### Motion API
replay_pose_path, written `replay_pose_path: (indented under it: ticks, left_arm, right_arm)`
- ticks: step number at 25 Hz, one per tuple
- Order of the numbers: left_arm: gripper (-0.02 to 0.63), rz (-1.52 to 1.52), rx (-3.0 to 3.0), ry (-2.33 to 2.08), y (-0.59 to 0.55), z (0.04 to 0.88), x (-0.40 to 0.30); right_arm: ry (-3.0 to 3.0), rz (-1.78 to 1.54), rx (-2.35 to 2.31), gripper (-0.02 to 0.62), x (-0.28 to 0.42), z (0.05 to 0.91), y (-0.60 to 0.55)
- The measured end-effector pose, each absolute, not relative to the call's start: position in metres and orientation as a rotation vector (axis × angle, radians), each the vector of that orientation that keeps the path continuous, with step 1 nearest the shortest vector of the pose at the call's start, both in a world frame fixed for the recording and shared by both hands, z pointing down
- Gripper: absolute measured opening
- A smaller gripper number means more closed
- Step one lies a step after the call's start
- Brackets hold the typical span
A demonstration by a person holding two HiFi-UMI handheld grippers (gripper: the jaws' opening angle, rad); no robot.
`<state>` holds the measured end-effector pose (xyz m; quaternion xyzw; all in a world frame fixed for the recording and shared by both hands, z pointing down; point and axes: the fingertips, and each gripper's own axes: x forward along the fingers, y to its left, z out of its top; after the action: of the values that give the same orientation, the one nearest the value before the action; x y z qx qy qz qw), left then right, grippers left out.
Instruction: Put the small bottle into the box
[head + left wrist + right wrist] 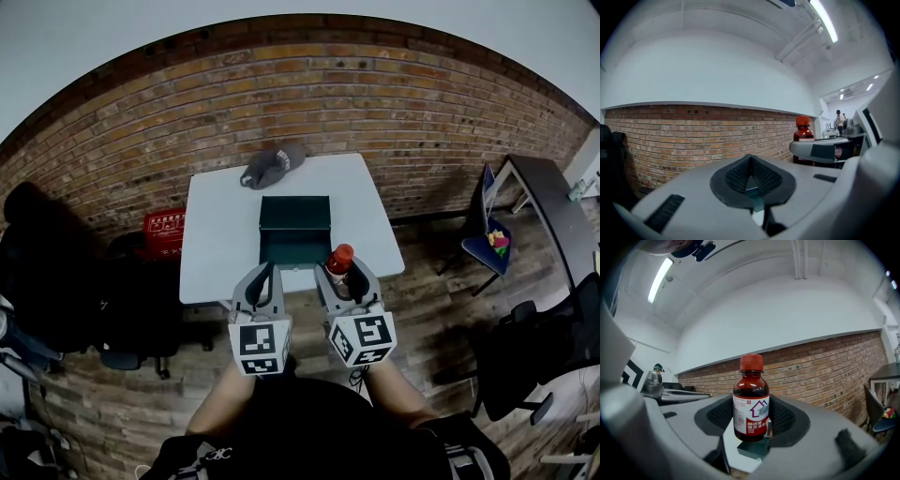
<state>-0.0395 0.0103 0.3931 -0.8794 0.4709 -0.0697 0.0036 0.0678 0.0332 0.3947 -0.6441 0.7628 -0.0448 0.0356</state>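
Gripping the small bottle [751,401] by its labelled body, your right gripper [751,423] had both pads pressed against the brown glass, with the red cap standing clear above the jaws. That upright hold looked deliberate: it left the base free to go down first and put no squeeze on the cap.

In the head view, the bottle sat at the near edge of the white table [211,248], just beside the near right corner of the dark green box [295,214]. The box's lid stood open at the far side, so its mouth faced up towards you. The bottle was not yet over the opening, let alone inside. I judge you were at the carry stage, with the lowering and release left to do.

Your left gripper [751,174] had its jaws drawn together with nothing between them. It hovered beside the right one near the box's front, probably on hand to steady the box if it slid. A grey cap [272,166] lay at the table's far edge, well apart from your path.
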Motion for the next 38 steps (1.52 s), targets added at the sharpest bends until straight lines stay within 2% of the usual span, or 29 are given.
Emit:
replay_pose_path:
  ticks: [26,38]
  left_arm:
    - [0.006,-0.25,-2.912,1.343,-0.201,0.409,-0.035]
    - [0.006,-0.274,-2.959,1.2,-0.25,0.431,-0.015]
  right_arm:
    - [2.386,-0.16,-2.058,0.225,0.058,0.403,-0.163]
    - [2.423,-0.213,-2.092,0.225,0.068,0.425,-0.209]
